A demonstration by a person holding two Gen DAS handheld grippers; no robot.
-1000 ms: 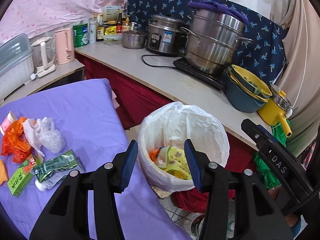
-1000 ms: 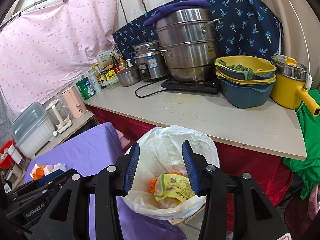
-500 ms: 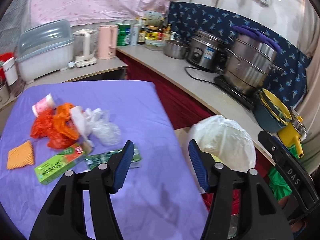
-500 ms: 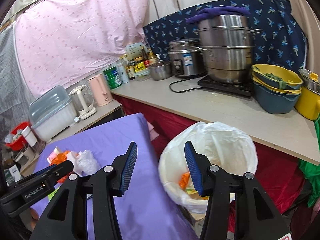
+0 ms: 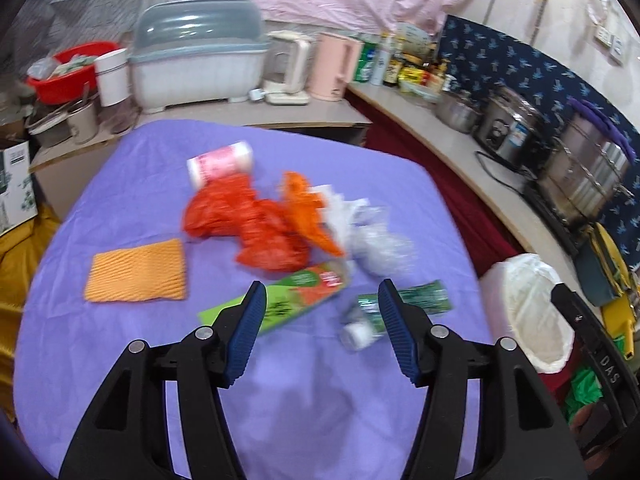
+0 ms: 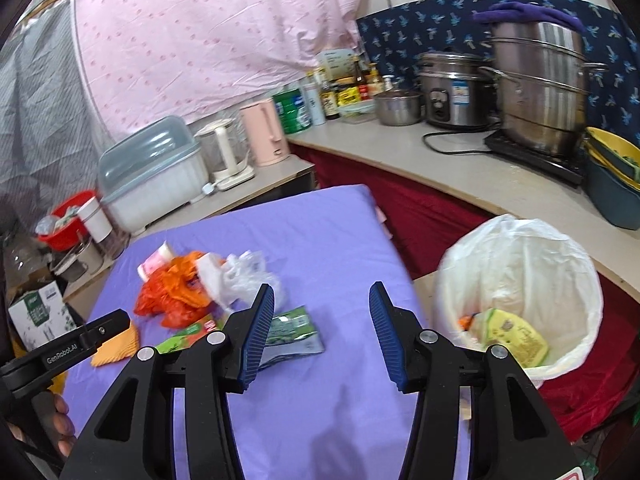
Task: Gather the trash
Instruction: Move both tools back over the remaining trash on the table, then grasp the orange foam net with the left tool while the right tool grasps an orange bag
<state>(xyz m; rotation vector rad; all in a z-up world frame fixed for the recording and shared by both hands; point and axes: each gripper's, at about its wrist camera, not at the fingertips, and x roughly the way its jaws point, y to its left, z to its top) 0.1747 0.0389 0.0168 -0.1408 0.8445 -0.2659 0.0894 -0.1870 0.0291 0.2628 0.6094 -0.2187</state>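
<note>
Left wrist view.
- Left claw point(image 5: 322, 318): jaws apart with bare cloth between them, holding nothing, touching nothing.
- Table point(image 5: 120, 360), purple cloth: trash still uncollected, all of it ahead of the claw.
- Green box point(image 5: 296, 292): just beyond the left jaw, lying flat.
- Bottle point(image 5: 360, 326): on its side, partly hidden behind the right jaw.
- Green wrapper point(image 5: 426, 298): just beyond the right jaw.
- Red bag point(image 5: 248, 220), orange bag point(image 5: 304, 204), clear bags point(image 5: 376, 240): heaped further ahead.
- Pink cup point(image 5: 220, 164): on its side, behind the heap.
- Orange pad point(image 5: 138, 272): ahead and to the left, apart from the rest.
- Bin point(image 5: 528, 312): to the right, off the table edge, white liner.

Right wrist view.
- Right claw point(image 6: 322, 334): jaws likewise apart, nothing held or touched; the wrapper shows past the left jaw.
- Bin, to the right: holds a yellow packet point(image 6: 514, 338) and something orange beside it.
- Trash heap: ahead and left.

Progress, by judgement: early. A couple of pieces are binned; about eight remain on the table. Both claws stand free for the next pick, the nearest candidates being box, bottle and wrapper.
</note>
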